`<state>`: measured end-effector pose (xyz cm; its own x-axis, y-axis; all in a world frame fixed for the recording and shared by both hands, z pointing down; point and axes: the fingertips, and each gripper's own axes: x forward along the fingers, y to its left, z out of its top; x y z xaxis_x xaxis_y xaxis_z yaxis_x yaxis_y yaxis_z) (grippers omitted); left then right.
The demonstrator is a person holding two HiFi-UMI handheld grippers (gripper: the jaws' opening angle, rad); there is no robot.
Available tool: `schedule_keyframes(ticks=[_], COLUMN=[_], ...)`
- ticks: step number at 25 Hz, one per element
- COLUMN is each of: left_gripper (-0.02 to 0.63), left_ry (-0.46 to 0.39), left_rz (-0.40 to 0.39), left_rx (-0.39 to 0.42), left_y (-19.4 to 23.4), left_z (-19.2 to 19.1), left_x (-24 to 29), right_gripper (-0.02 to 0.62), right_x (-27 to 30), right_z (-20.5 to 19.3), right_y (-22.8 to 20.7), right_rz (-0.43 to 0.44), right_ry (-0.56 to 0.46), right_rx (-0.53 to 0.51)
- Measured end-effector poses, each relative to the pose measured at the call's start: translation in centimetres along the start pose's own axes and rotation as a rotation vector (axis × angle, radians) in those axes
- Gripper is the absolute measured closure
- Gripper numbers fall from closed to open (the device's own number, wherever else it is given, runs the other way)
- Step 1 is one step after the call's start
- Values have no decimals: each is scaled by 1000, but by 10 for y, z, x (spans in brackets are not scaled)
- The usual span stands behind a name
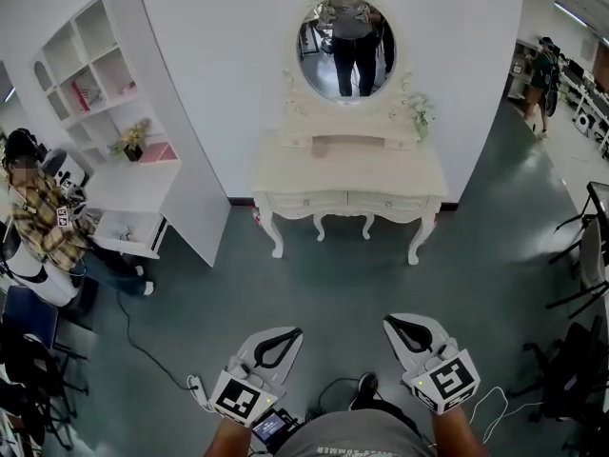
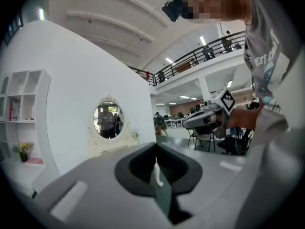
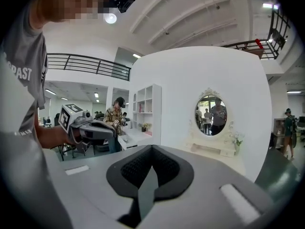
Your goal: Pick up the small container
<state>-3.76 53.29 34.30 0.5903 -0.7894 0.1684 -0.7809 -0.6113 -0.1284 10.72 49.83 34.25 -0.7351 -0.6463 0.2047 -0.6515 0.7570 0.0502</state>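
A white dressing table [image 1: 347, 174] with an oval mirror [image 1: 347, 50] stands against the wall ahead of me. I cannot make out a small container on it from here; only a small flower sprig [image 1: 419, 112] and a low shelf under the mirror show. My left gripper [image 1: 295, 334] is held low at the bottom left, far from the table, shut with nothing in it. My right gripper [image 1: 392, 323] is level with it at the bottom right, also shut and empty. In the left gripper view the pads [image 2: 156, 149] meet, with the right gripper [image 2: 205, 118] beside them.
A white shelf unit [image 1: 114, 93] leans along the left wall, and a person [image 1: 43, 217] sits beside it. Cables [image 1: 143, 350] trail over the green floor at the lower left. Black chairs [image 1: 585, 255] stand at the right edge, and another person [image 1: 544, 74] is at the far right.
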Motion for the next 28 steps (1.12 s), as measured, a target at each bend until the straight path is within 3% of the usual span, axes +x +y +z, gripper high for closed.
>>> schedule_keyframes(ticks=[5,13,22,28], left_gripper=[603,603,603,603], left_ry=[25,83,92,60], left_rz=[44,96,67,-13], left_rx=[14,43,59,44], left_y=[2,9,30,68], left_z=[11,18,16,8], left_x=[57,118,161,180], right_gripper=[594,594,594,594], right_x=[16,35,63,91], right_z=[-8,-20,-33,-29], right_y=[-64,-131,-163,-171], right_rz=[47,106,106,29], right_ry=[-10,-28,-20,17], right_rx=[17,41,72,65])
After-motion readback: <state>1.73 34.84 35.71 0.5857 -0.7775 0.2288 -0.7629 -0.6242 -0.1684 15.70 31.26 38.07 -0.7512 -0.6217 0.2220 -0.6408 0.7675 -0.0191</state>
